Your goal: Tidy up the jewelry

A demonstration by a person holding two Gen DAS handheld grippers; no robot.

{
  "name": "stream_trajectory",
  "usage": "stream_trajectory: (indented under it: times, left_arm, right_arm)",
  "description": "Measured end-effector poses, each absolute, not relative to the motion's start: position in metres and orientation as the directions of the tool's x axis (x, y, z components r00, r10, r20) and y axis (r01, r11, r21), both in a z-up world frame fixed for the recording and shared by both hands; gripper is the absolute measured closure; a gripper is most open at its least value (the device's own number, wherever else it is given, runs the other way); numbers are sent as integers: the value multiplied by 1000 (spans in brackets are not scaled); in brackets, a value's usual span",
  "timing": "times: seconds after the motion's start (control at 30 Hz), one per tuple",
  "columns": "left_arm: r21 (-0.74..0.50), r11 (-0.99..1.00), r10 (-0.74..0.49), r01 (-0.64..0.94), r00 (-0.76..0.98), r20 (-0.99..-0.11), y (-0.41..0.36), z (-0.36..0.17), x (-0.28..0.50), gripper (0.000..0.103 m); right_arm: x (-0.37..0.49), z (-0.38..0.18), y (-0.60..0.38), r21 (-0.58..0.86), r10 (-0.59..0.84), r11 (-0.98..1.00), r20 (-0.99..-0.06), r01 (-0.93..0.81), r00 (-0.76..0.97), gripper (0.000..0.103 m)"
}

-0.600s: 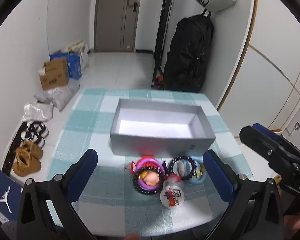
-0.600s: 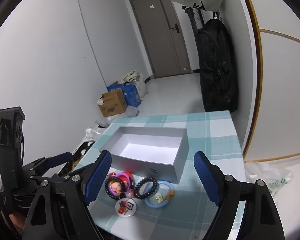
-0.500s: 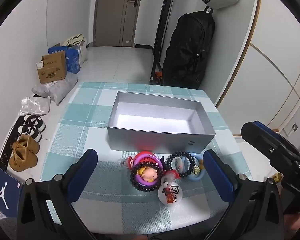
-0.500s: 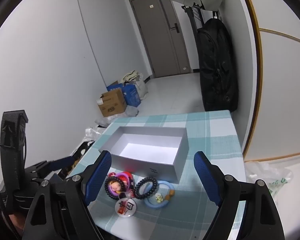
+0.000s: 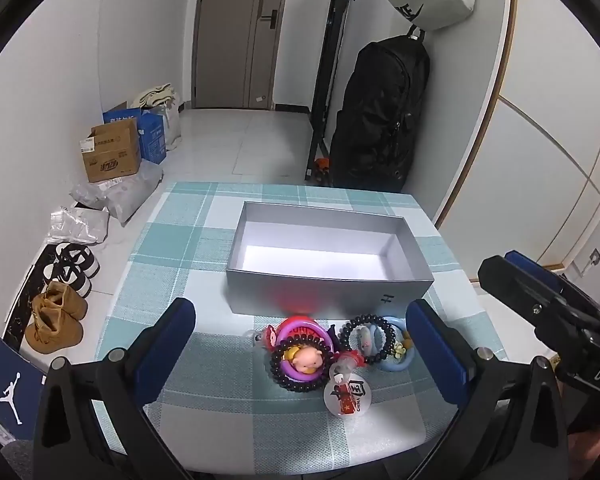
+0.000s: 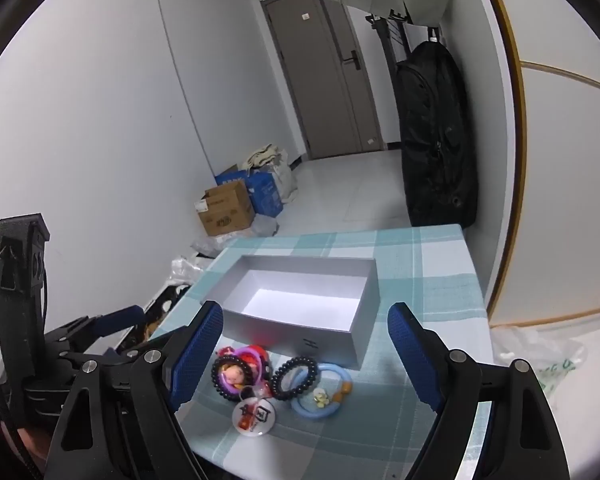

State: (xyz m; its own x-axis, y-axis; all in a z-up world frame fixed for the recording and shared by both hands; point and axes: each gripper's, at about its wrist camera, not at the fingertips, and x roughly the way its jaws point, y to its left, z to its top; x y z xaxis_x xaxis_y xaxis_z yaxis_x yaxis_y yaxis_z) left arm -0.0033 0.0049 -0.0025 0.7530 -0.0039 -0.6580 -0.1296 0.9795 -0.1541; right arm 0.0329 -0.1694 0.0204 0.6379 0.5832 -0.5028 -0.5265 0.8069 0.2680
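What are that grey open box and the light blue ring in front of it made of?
The grey open box looks like matte cardboard: thin straight walls, white lining. The light blue ring seems smooth glossy plastic or glass; which one is unclear.

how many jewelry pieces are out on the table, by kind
black bead bracelets: 2, one around the pig charm, one beside it
plastic rings: 2, purple and light blue
round clear China badge: 1
small red piece, partly hidden: 1
total: 6, none in the grey box
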Motion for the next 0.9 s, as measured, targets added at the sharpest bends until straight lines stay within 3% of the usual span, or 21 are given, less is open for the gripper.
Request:
stream_trajectory:
  times: [0.9]
  left_arm:
    - [-147,978,12,-145,750,-661,7,-5,-5,1]
  right_arm:
    - [34,21,-174,307,586,807,-518,-505,623,18]
